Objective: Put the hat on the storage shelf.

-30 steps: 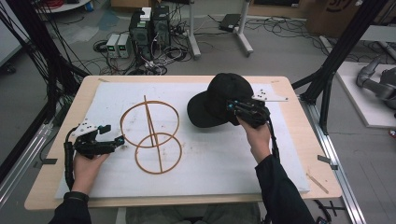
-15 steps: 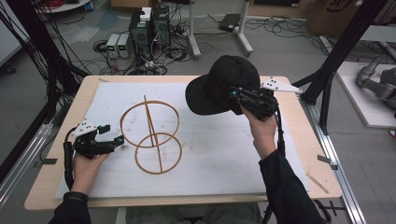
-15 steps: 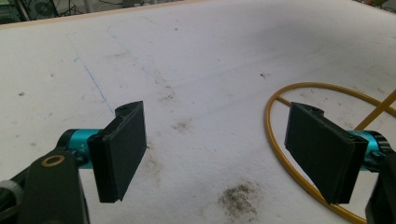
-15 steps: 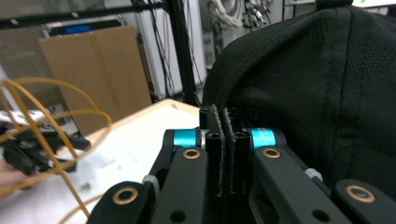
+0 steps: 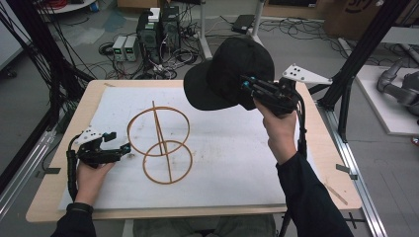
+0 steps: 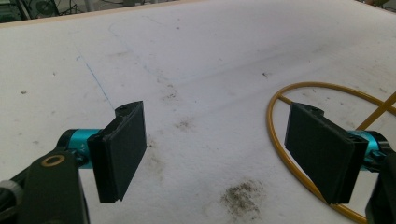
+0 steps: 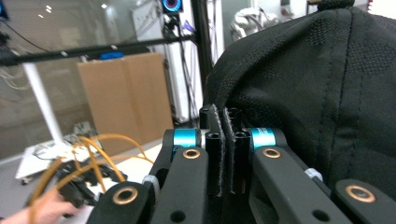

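Your right gripper (image 5: 245, 85) has lifted the black cap (image 5: 228, 73) higher off the table (image 5: 306, 163) than half a second ago; it now hangs in the air over the far right side. The jaws are pressed together on the cap's edge. Your left gripper (image 5: 122, 147) rests near left on the white mat (image 5: 232, 163), jaws spread and holding nothing, just beside the wire hoop frame (image 5: 160, 143).

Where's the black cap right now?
In the high view the black cap hangs above the table's far right, pinched in the right tool, beyond the wire rings.
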Motion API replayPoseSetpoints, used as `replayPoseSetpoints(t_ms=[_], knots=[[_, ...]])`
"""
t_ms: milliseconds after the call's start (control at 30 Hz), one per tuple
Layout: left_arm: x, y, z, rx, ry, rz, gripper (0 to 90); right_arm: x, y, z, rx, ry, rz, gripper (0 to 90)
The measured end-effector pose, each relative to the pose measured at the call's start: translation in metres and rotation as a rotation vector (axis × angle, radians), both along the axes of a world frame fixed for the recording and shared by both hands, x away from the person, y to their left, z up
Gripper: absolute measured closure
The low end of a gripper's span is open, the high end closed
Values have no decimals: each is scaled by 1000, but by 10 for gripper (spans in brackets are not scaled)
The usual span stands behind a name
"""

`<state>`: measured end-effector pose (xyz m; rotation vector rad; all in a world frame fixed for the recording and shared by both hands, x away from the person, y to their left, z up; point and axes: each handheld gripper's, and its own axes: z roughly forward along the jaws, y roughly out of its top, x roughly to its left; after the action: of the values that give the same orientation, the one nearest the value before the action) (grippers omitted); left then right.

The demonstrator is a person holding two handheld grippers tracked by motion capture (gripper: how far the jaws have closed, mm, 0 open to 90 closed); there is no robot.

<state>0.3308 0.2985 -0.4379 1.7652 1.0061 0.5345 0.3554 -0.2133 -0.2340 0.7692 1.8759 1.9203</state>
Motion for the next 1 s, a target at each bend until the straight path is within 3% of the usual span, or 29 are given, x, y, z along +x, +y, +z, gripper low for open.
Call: replayPoseSetpoints(t_ms=[267, 500, 533, 600, 700, 767, 1000], knots=[[0, -1, 0, 4, 3, -4, 208, -12, 15, 20, 58, -11, 107, 895], [0, -1, 0, 5, 5, -6, 208, -25, 43, 29, 110, -6, 265, 894], [0, -1, 0, 5, 5, -6, 208, -25, 43, 29, 110, -6, 265, 894], [0, -1, 0, 5, 4, -6, 208, -30, 57, 29, 99, -8, 323, 894], [0, -1, 0, 4, 3, -5, 208, -32, 65, 29, 89, -17, 347, 894], [0, -1, 0, 4, 3, -6, 208, -36, 81, 27, 69, -29, 397, 894], [0, -1, 0, 2, 3, -7, 208, -38, 104, 19, 24, -30, 451, 894]])
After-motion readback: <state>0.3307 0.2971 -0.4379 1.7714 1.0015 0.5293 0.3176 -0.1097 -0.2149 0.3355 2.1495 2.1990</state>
